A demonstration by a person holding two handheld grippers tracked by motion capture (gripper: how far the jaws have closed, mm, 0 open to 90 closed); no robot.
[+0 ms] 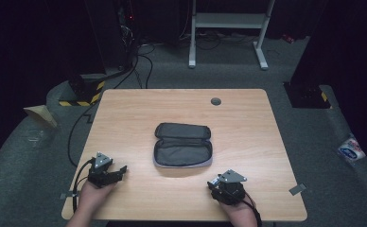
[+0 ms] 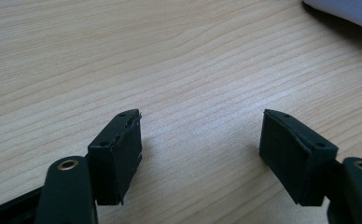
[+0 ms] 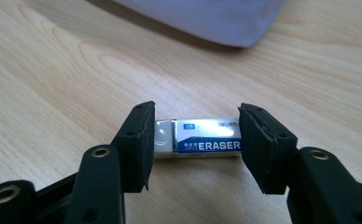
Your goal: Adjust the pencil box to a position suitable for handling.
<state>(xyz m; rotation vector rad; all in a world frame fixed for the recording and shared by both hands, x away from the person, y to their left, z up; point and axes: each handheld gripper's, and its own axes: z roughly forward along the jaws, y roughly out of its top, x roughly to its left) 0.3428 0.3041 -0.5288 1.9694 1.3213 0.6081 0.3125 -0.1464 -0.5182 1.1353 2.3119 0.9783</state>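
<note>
A small white rectangular eraser in a blue-and-white paper sleeve (image 3: pixel 198 141) lies lengthwise between the two black jaws of the right gripper (image 3: pixel 193 144), whose pads press on its two short ends, so the gripper is clenched on it and grasping it end to end. The eraser sits low over the light wooden table (image 1: pixel 248 123), near the front right of the tabletop, and whether it is lifted clear or rests on the wood I cannot tell. In the high view the right gripper (image 1: pixel 218 184) is in the person's right hand (image 1: pixel 240 213) just short of the dark grey fabric pencil case (image 1: pixel 183 144), which lies unzipped and folded open at the middle of the table, its pale grey lining showing at the top of the right gripper view. The left gripper (image 2: pixel 200 149) has its jaws released and standing wide apart with bare wood between them; the high view shows it (image 1: pixel 120 171) resting in the left hand (image 1: pixel 92 196) at the front left, well apart from the case. As I judge it, the pick-up of the eraser is done or nearly so, and the case is already open to receive it. What seems left is to carry the eraser forward over the open case, set it inside, let go, and perhaps close the case with both grippers afterward.
</note>
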